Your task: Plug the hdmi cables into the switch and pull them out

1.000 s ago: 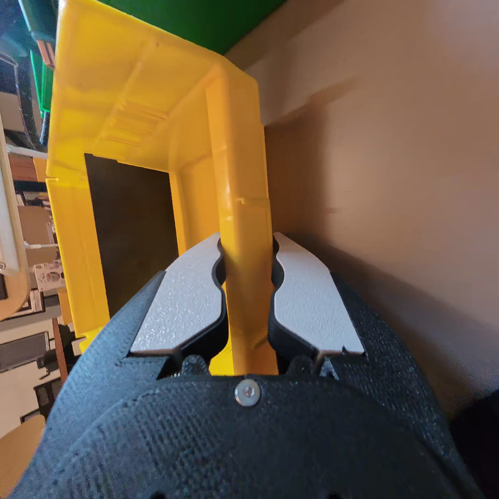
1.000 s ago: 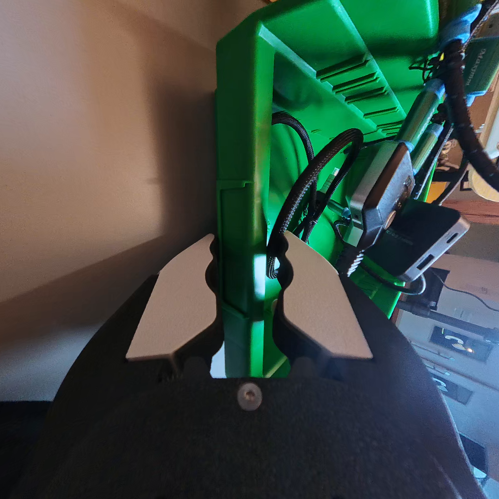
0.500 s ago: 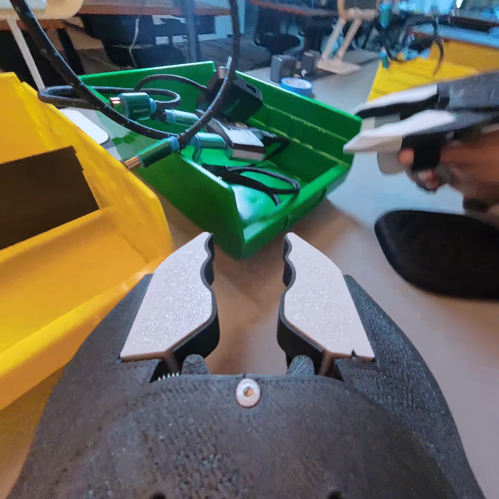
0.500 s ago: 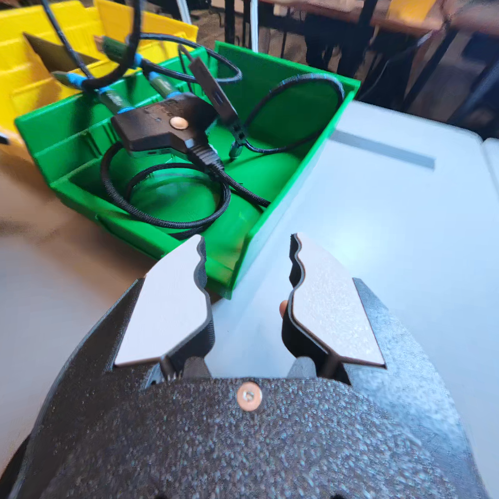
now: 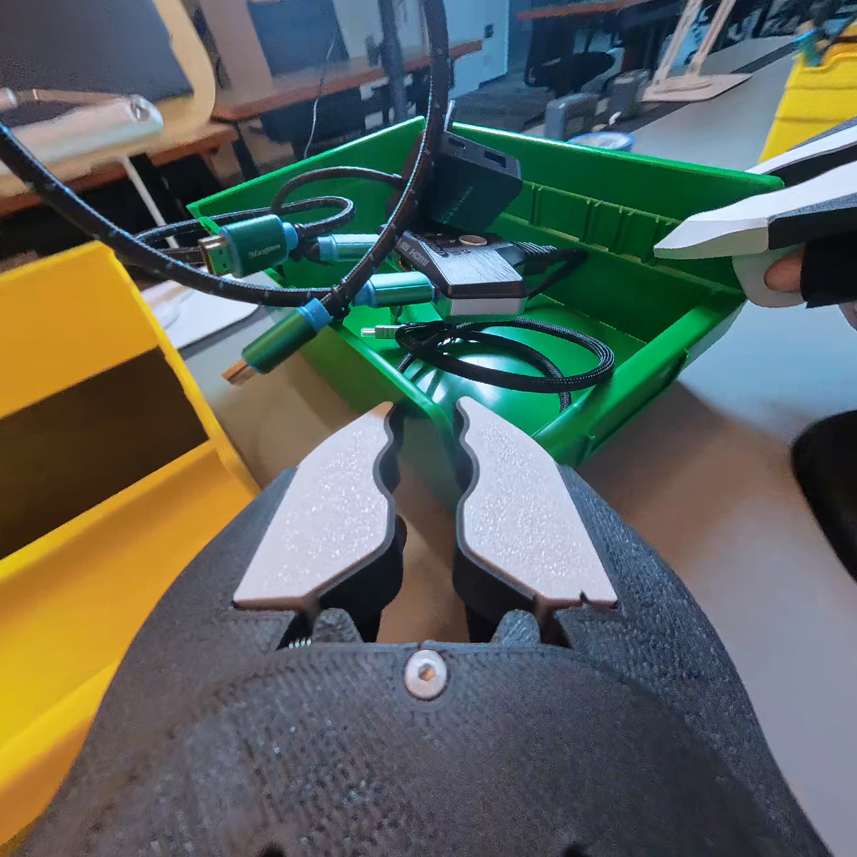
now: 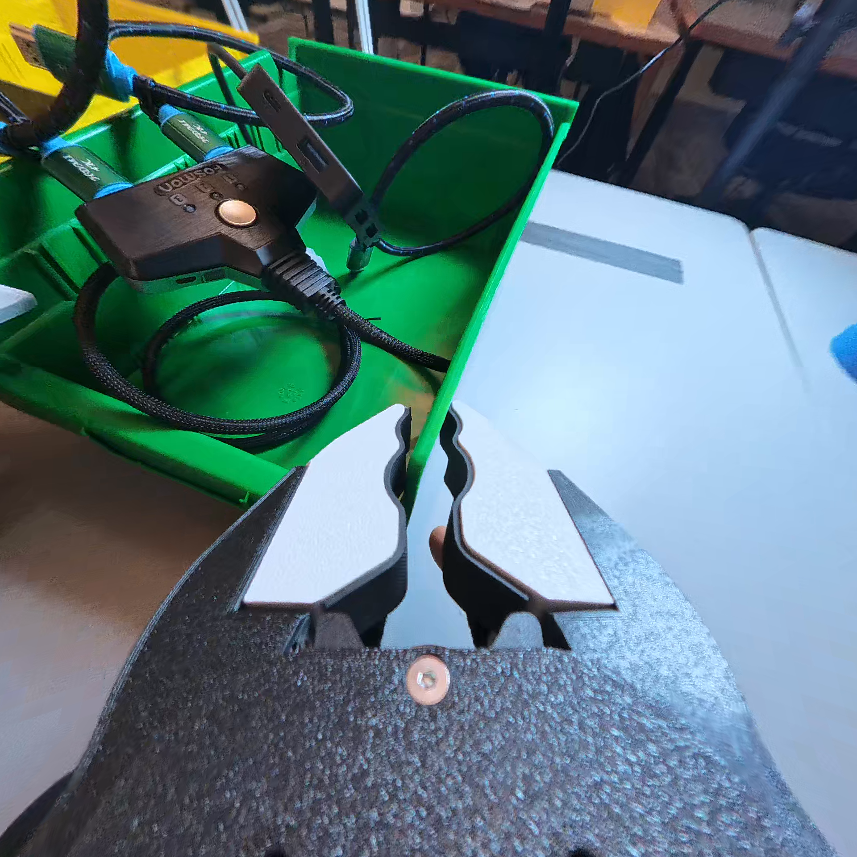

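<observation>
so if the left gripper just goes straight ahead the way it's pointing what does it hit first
Most likely the near corner of the green bin. The left gripper has its jaws apart with that corner showing in the gap between them, just ahead. Depth is hard to judge, so it may already be almost touching.

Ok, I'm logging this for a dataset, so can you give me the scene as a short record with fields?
green bin: on the table, holds the switch and cables
switch: black, two green plugs in it
loose plug: hangs over the bin's edge
yellow bin: beside the green bin
left hand-held gripper: straddles the green bin's corner, grip unclear
right hand-held gripper: straddles its side wall, grip unclear
</observation>
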### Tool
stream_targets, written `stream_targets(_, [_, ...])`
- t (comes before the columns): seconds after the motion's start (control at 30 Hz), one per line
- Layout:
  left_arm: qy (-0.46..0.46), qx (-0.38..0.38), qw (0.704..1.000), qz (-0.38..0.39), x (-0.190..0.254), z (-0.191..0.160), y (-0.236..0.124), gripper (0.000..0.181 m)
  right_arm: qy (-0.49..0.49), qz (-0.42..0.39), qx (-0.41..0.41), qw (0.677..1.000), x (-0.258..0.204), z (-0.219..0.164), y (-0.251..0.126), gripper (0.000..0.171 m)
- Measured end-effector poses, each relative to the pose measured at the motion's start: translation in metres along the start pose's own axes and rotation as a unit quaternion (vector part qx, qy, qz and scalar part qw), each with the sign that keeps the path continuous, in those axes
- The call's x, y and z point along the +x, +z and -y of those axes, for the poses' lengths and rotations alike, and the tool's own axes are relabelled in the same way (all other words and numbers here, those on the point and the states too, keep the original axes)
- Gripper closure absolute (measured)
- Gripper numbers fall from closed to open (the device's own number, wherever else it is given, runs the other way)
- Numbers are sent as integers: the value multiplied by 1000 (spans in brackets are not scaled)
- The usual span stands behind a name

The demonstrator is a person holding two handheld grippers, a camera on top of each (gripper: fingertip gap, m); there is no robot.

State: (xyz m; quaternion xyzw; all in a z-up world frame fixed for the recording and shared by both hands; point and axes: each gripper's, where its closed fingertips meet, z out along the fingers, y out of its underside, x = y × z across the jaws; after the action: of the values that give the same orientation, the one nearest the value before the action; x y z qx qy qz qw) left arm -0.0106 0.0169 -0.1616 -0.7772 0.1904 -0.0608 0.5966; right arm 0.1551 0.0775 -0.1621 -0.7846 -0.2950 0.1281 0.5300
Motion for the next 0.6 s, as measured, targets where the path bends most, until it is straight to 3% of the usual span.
stream_targets(0.17, [59,71,996,4,21,48,-54,160,-27,-34,84,996,-13,45,-74,159])
stream_targets(0.3, [90,105,989,48,4,82,-119,160,-50,12,143,988,-57,95,-102,158])
stream_targets(0.43, [91,112,982,118,-42,89,-187,161,-57,82,190,977,-127,137,-95,156])
stream_targets(0.6, [69,45,976,202,-107,65,-265,161,-48,197,172,964,-229,163,-55,156])
